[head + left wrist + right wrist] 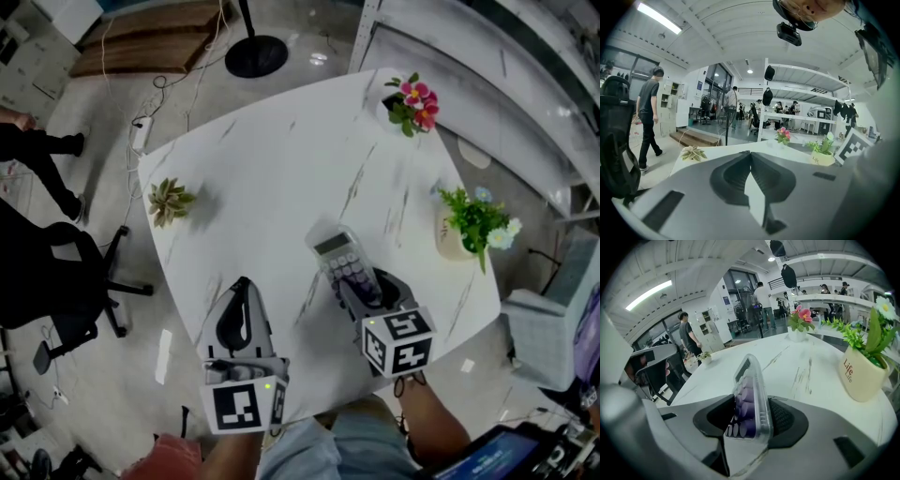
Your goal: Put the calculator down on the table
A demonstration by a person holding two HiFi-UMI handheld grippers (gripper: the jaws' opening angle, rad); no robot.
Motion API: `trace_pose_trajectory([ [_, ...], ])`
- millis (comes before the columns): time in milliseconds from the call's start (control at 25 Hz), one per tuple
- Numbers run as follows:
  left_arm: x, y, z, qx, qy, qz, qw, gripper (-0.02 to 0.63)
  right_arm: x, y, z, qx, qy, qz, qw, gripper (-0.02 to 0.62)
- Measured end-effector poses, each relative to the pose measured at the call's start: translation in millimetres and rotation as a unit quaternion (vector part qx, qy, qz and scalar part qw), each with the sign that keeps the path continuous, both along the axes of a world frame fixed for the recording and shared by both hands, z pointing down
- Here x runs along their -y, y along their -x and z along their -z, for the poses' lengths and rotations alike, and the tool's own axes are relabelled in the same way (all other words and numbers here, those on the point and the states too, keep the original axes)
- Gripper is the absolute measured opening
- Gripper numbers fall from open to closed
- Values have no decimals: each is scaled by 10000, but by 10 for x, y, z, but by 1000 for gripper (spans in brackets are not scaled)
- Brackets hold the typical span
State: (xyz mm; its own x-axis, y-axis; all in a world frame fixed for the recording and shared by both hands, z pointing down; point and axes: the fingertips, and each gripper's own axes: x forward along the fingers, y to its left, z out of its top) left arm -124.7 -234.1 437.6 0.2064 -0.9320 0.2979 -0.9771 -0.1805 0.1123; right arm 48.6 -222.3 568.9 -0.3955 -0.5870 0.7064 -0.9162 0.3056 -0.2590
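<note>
Where print shows, pot (862, 378) says "Life".

Your calculator (339, 261) shows purple keys in a clear shell; your table (272, 169) is white with thin grey marble veins. Far right you have pink flowers (419, 97), and nearer, a cream pot (450, 244) of green leaves.

The head view looks steeply down on the white table (281, 159) from well above. Each gripper view sits low and close over the tabletop, facing across it toward the far edge. All three views share the pink flowers (417, 101) and the cream planter (455, 239).
</note>
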Motion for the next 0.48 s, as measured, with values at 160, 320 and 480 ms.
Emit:
trace_pose_trajectory([
  [160,10,-15,-5,22,17,-14,10000,8,4,-42,-12,-3,13,-40,10000,235],
  [320,32,-44,5,22,-7,-40,10000,8,11,-83,-16,27,45,-74,10000,242],
  [480,33,-70,-8,25,14,-75,10000,8,0,-120,-37,55,70,-93,9999,249],
])
